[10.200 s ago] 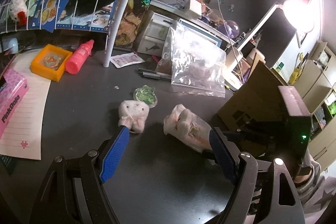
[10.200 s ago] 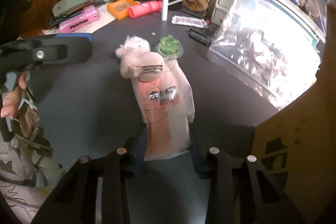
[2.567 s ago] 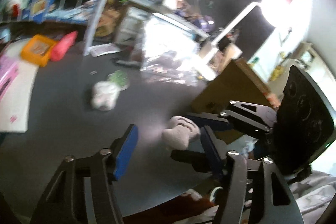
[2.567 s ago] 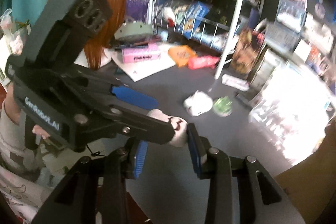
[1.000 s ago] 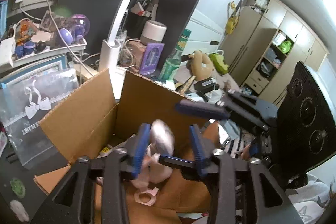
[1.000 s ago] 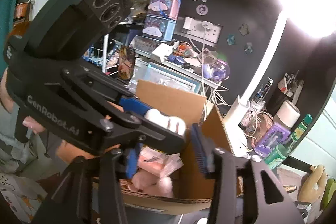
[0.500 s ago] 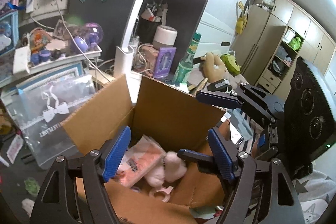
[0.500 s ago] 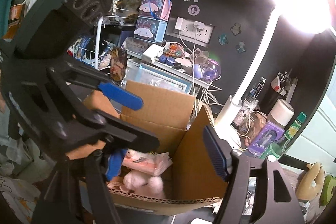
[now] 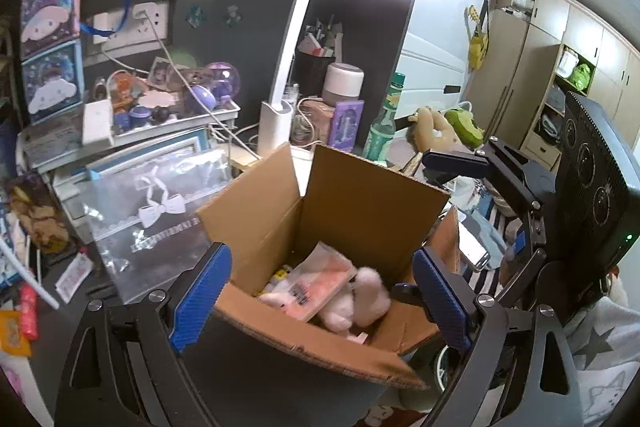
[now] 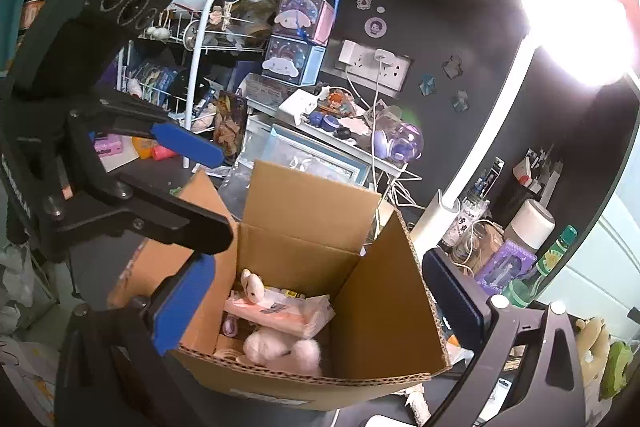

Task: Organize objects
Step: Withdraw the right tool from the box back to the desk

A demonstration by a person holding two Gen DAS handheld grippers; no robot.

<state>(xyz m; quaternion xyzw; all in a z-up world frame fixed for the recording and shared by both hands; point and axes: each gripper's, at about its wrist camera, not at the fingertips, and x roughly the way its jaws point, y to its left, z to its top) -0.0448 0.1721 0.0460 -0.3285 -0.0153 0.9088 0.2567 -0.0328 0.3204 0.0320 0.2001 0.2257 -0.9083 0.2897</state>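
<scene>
An open cardboard box (image 9: 360, 203) stands below both grippers; it also shows in the right wrist view (image 10: 384, 291). Inside lie a pink plush toy (image 9: 360, 299), a pink packet in clear wrap (image 9: 320, 283) and a small white plush (image 10: 253, 286). The pink plush (image 10: 280, 349) and the packet (image 10: 280, 311) show in the right wrist view too. My left gripper (image 9: 316, 299) is open and empty above the box. My right gripper (image 10: 320, 307) is open and empty, its fingers either side of the box.
A clear zip bag (image 9: 160, 211) leans left of the box. A white lamp post (image 9: 280, 99) and a green bottle (image 9: 382, 131) stand behind it. Cluttered shelves (image 10: 320, 123) and a wire rack (image 10: 192, 67) fill the back. A pink bottle (image 9: 28, 311) lies far left.
My left gripper opened and let the pink plush toy fall into the box. Both grippers have lifted a little and spread wider above the box.
</scene>
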